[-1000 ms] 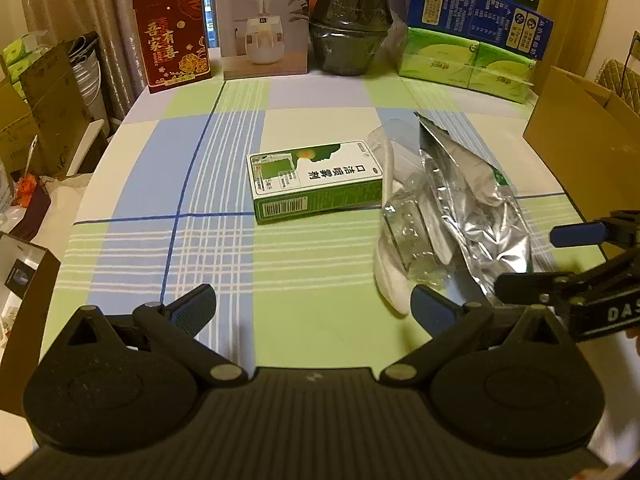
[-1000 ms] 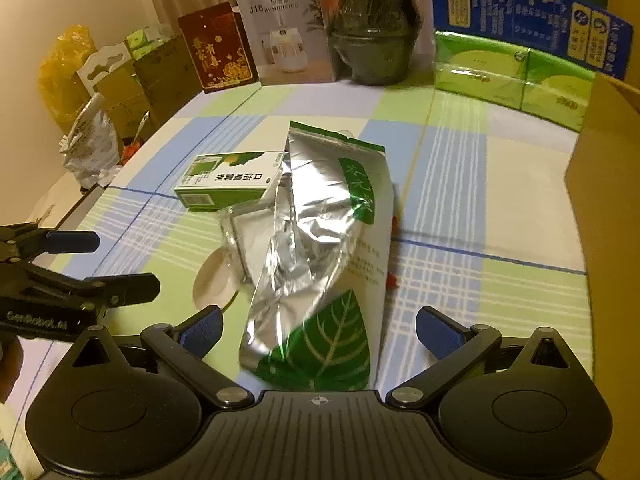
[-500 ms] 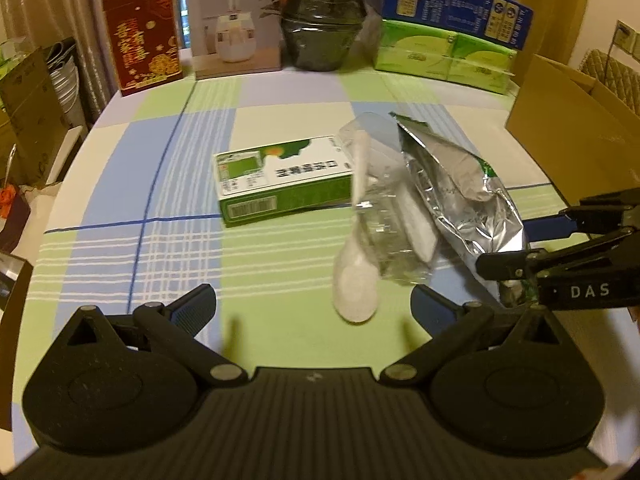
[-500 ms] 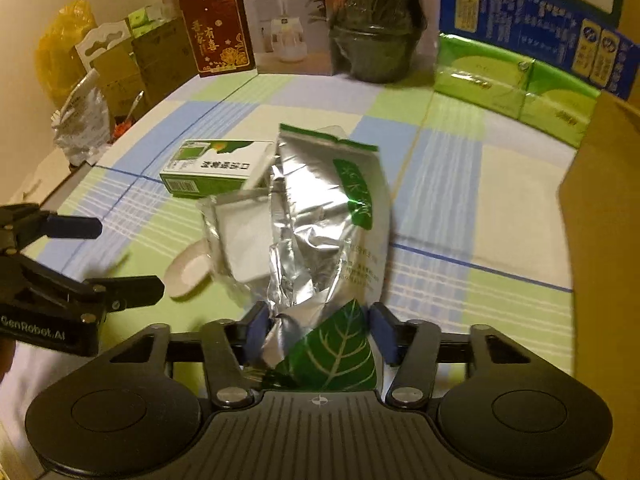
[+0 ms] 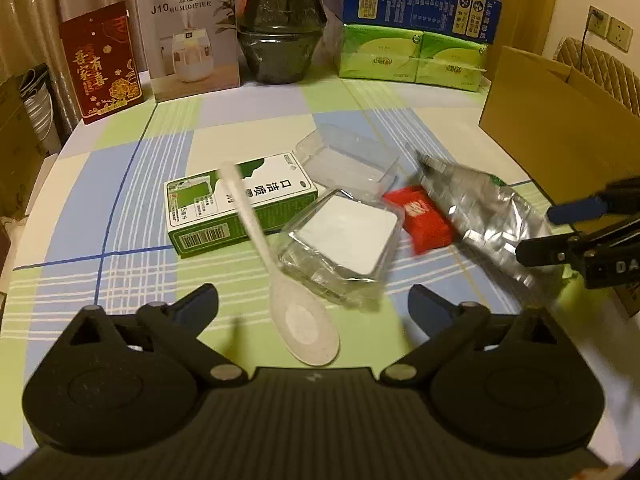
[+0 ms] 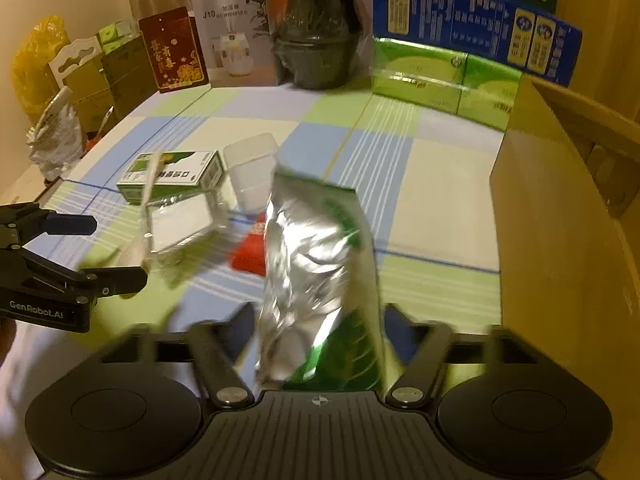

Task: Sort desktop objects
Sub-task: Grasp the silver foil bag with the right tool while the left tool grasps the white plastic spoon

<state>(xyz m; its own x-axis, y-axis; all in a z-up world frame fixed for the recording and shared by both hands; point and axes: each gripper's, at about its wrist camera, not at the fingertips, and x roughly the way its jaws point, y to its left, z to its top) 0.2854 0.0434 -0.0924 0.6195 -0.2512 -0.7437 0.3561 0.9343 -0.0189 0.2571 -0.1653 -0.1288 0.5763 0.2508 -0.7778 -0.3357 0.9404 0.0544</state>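
My right gripper [image 6: 320, 332] is shut on the silver and green foil bag [image 6: 316, 276] and holds it lifted off the table; the bag also shows in the left wrist view [image 5: 488, 220]. My left gripper [image 5: 314, 304] is open and empty, just above a white plastic spoon [image 5: 296, 304]. The spoon leans on a green and white box [image 5: 240, 204]. Beside it lie a clear plastic tray with a white pad [image 5: 344, 236], a clear lid [image 5: 348, 156] and a red packet [image 5: 424, 220].
An open cardboard box [image 6: 560, 220] stands at the right edge of the checked tablecloth. Along the back stand a red card [image 5: 102, 64], a humidifier box [image 5: 188, 32], a dark pot [image 5: 282, 28] and green tissue packs [image 5: 412, 56].
My right gripper has shut on the foil bag and lifted it, uncovering the red packet and the clear tray. My left gripper has moved toward the spoon.
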